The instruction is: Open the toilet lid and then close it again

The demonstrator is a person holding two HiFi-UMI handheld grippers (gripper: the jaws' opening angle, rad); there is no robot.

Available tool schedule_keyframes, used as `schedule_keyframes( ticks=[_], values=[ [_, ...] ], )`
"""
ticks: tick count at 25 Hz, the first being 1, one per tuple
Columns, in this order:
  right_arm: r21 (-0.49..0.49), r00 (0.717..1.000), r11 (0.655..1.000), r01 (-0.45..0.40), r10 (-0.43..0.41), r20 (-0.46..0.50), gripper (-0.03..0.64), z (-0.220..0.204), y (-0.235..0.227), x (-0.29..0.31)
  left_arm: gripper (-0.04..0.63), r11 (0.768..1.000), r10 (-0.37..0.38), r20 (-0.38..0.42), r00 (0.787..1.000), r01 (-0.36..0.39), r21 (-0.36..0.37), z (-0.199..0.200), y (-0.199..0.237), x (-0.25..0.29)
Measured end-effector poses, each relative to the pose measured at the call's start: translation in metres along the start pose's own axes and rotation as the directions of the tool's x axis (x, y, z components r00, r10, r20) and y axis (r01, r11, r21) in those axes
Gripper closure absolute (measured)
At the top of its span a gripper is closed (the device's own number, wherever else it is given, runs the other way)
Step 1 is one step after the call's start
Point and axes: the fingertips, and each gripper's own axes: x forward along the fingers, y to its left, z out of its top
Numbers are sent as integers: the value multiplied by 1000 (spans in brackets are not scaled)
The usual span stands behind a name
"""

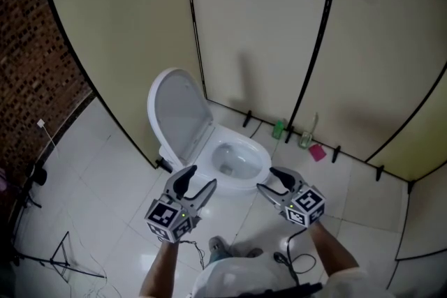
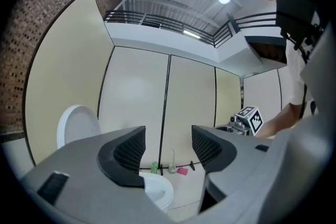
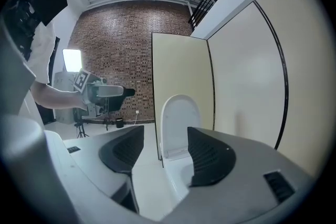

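Cream partition walls are filling the upper part of the head view, and a brick wall is showing at the far left edge. White floor tiles are covering the lower part. The toilet bowl is standing near the middle of the frame, close to the partition. The toilet lid is standing raised, upper left of the bowl, so the bowl is lying uncovered.

Both tools are hovering at the lower middle of the frame, just under the front edge of the bowl. The left tool is pointing to the upper right. Its jaws are standing apart and are holding nothing. The lid is lying above it in the frame, well apart from it. In the left gripper view the lid is appearing at the far left, outside the gap between the jaws.

The right tool is pointing to the left, towards the bowl. Its jaws are also standing apart and are gripping nothing. In the right gripper view the lid is appearing in the gap between the jaws, but farther back, and the jaws are not touching it.

A green bottle and a pink thing are sitting on the floor by the partition, right of the bowl.
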Motion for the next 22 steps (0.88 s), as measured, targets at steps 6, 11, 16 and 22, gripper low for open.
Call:
schedule_keyframes(
  ticks=[6, 11, 16, 22],
  values=[
    [-8, 1000, 1000, -10, 10, -25, 353, 1, -3, 16, 324, 1000, 12, 38, 999, -11, -28, -2, 12, -5],
    [-19, 998, 999, -47, 47, -35, 353, 11, -6, 50, 324, 999, 26, 49, 998, -24, -39, 2, 42, -10],
    [-89, 996, 993, -80, 75, -51, 353, 31, -10, 93, 324, 998, 47, 73, 996, -44, -33, 10, 80, -18],
    [-169, 985, 971, -170, 163, -55, 353, 69, -38, 145, 324, 992, 118, 90, 989, -115, -43, 19, 127, -17]
  ],
)
